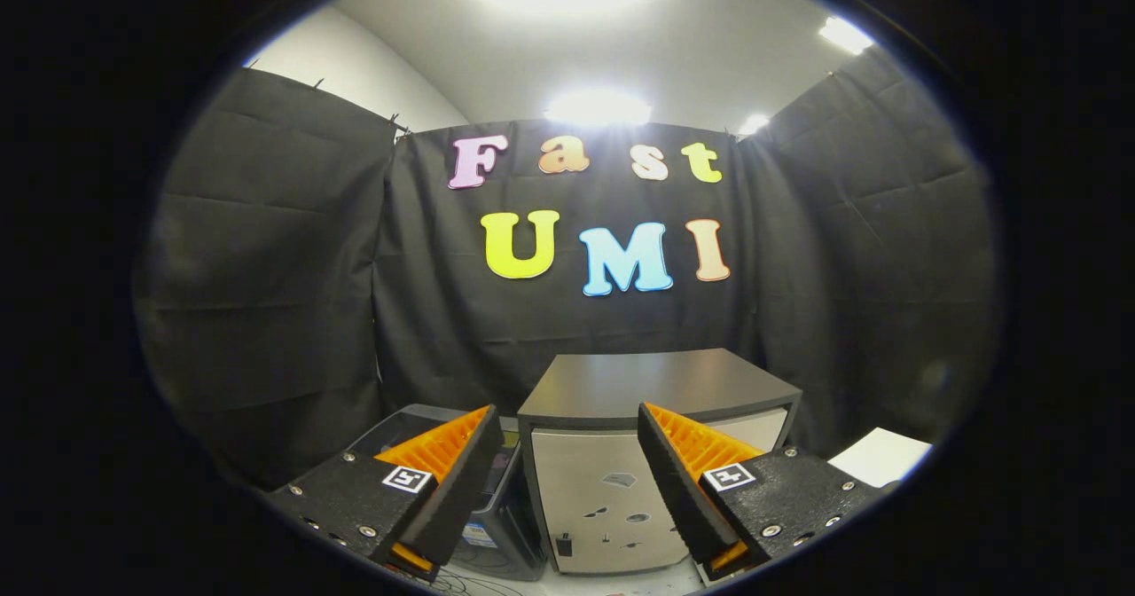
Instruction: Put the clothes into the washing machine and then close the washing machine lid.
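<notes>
My gripper (566, 410) is open, its two fingers spread wide with nothing between them. Straight ahead, beyond the fingertips, stands the washing machine (612, 507), a small box with a silvery front. Its dark flat lid (656, 383) lies shut on top. Left of the machine and partly hidden behind my left finger sits a dark bin (507, 498). I cannot make out what is inside it.
Black cloth walls close the booth behind and on both sides of the machine. A white flat thing (882, 454) lies to the right, past my right finger. Thin cables run over the pale floor below the bin.
</notes>
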`<action>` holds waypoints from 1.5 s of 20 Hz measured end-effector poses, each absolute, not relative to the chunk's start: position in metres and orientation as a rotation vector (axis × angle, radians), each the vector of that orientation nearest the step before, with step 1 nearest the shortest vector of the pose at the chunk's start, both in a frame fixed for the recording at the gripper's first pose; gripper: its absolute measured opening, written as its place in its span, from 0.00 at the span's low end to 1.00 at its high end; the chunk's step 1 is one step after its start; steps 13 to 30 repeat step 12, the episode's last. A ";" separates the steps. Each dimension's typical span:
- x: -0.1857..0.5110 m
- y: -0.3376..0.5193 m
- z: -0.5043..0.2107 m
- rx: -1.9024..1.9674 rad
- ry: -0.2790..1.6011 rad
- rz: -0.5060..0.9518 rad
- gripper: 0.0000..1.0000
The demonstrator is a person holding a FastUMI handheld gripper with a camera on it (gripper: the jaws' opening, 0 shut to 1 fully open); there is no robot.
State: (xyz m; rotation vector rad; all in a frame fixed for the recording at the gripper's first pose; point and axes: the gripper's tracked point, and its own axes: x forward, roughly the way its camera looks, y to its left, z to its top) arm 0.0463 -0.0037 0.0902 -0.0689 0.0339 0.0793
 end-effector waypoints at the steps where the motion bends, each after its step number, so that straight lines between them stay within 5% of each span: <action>1: 0.045 -0.004 0.091 -0.068 0.034 0.082 0.95; 30: 0.044 -0.011 0.087 -0.066 0.052 0.071 0.95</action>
